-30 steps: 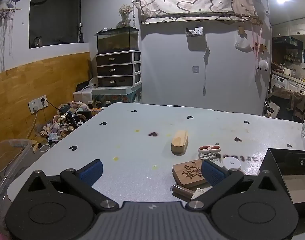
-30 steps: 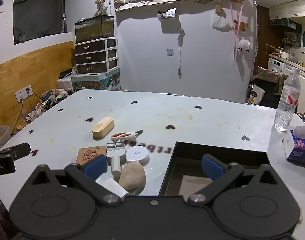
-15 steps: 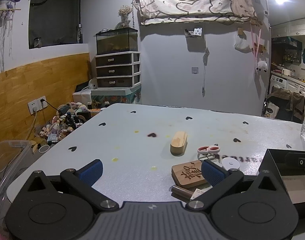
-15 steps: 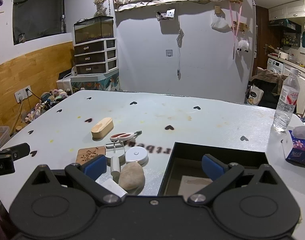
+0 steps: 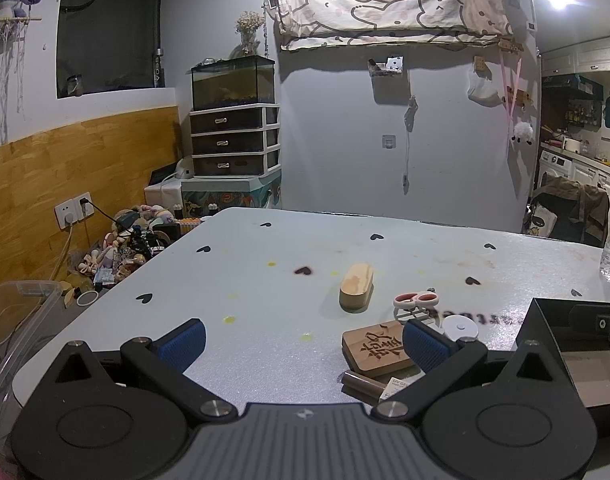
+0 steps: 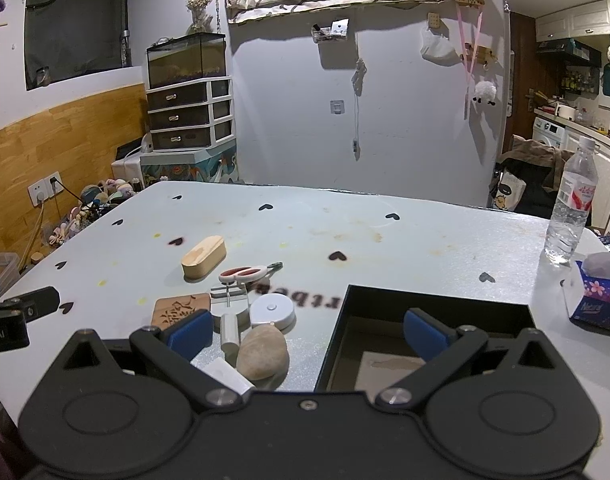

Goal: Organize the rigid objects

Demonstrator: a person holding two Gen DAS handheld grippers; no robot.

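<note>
A: Grey tabletop [image 6: 385,240] with heart stickers, dim room. Black box [image 6: 433,300] sits lower right in the right wrist view, 1 loose cluster to its left: stone [image 6: 263,352], round white tape [image 6: 273,312], scissors [image 6: 245,274], carved wooden coaster [image 6: 179,310].

B: Any change in the last second?

A: Hardly any; nothing has moved. Left gripper [image 5: 303,340] and right gripper [image 6: 305,330] both hover with jaws spread, holding nothing. Sorting hasn't started.

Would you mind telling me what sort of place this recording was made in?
Most likely a lived-in home, an open room beside a kitchen: a fish tank on plastic drawers, a washing machine at the right, and stuffed toys heaped on the floor.
</note>
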